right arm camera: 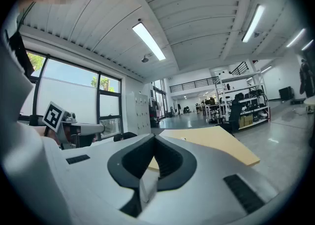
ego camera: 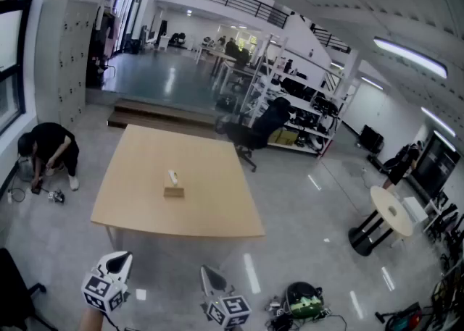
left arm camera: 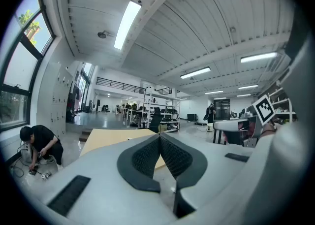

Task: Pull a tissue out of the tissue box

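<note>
A small tan tissue box (ego camera: 173,191) with a white tissue (ego camera: 172,177) sticking up from it stands near the middle of a light wooden table (ego camera: 210,214). My left gripper (ego camera: 122,261) and my right gripper (ego camera: 212,276) hover well short of the table's near edge, far from the box. In the left gripper view the dark pads (left arm camera: 172,156) meet at their tips with nothing between them. In the right gripper view the pads (right arm camera: 170,162) are also pressed together and hold nothing. The table (right arm camera: 216,143) lies ahead of both.
A person crouches on the floor (ego camera: 49,150) left of the table. An office chair (ego camera: 262,128) stands behind the table's far right corner. A round white table (ego camera: 388,214) is at the right, cables and gear (ego camera: 301,302) lie on the floor near my right gripper.
</note>
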`<move>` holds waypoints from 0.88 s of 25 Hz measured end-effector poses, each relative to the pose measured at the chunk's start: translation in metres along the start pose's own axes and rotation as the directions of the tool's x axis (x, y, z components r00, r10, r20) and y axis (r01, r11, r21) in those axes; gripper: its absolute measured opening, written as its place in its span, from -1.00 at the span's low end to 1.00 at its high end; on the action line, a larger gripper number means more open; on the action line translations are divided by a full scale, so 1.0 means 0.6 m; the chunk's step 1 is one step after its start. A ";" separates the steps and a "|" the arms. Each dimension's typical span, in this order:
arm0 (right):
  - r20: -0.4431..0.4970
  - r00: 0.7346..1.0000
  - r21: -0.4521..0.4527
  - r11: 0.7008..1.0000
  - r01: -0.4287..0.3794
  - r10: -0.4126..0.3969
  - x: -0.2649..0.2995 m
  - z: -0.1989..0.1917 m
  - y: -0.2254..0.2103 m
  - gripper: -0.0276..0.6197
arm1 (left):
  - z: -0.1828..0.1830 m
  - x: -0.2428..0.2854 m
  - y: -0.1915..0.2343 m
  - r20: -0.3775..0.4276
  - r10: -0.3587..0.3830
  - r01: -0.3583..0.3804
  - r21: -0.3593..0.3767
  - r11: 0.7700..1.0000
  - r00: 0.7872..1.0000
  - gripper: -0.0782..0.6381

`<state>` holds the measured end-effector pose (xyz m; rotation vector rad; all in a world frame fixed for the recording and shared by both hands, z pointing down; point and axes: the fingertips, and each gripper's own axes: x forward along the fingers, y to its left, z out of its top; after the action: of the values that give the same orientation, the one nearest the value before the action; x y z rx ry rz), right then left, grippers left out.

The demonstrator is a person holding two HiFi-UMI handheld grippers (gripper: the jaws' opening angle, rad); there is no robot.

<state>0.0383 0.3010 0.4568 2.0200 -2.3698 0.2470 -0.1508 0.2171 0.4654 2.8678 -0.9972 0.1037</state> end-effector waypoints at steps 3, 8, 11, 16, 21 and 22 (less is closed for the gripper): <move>0.004 1.000 0.000 1.000 0.011 -0.011 0.001 0.003 -0.008 -0.92 | 0.001 0.005 0.000 -0.002 0.000 0.000 0.002 1.000 1.000 -0.76; 0.041 0.998 0.019 0.999 0.037 -0.037 -0.003 0.016 -0.023 -0.91 | 0.004 0.009 -0.002 -0.003 0.003 -0.003 0.001 1.000 1.000 -0.76; 0.033 0.999 0.010 1.000 0.025 -0.025 -0.003 0.018 -0.026 -0.91 | 0.005 0.014 -0.007 -0.004 0.005 -0.005 -0.001 1.000 1.000 -0.76; 0.027 1.000 0.012 1.000 -0.003 0.003 0.006 0.010 -0.034 -0.91 | -0.002 0.030 -0.012 -0.003 0.023 -0.023 -0.009 1.000 1.000 -0.76; 0.019 0.999 0.011 0.999 -0.040 0.040 0.009 0.000 -0.052 -0.91 | -0.009 0.042 -0.037 0.000 0.022 -0.022 0.008 1.000 1.000 -0.76; 0.018 0.999 0.010 0.999 -0.045 0.045 0.009 0.000 -0.056 -0.91 | -0.010 0.045 -0.041 -0.001 0.025 -0.025 0.011 1.000 1.000 -0.76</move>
<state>0.0706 0.2908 0.4611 1.9833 -2.4320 0.2435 -0.1146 0.2208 0.4723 2.8656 -1.0350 0.1138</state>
